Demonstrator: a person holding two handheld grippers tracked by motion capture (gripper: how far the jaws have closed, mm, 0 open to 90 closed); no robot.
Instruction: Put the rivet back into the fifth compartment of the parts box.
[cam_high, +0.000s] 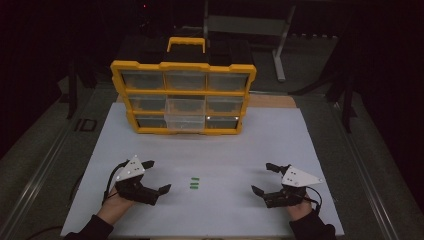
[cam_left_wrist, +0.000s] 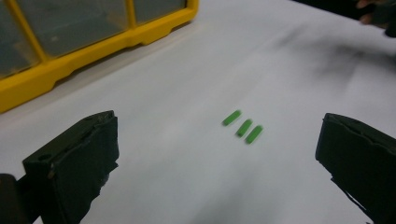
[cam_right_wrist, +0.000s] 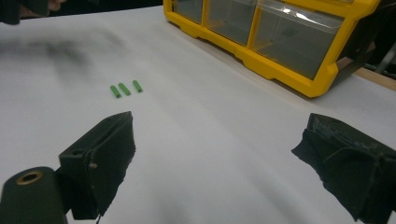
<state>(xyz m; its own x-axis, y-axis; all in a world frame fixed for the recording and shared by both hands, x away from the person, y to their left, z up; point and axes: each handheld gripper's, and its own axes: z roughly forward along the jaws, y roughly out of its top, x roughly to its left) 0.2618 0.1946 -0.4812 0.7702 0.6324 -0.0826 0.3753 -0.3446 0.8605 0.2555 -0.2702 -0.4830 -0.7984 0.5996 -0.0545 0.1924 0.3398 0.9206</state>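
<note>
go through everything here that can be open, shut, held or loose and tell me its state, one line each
Left gripper: open, empty.
Right gripper: open, empty.
Green pieces: three, loose on the sheet, side by side.
Organizer: upright.
Middle drawer: pulled out.
Other drawers: pushed in.

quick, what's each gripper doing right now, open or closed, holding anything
Left gripper: open, holding nothing, on the white table left of the three green pieces.
Right gripper: open, holding nothing, right of the pieces.
</note>
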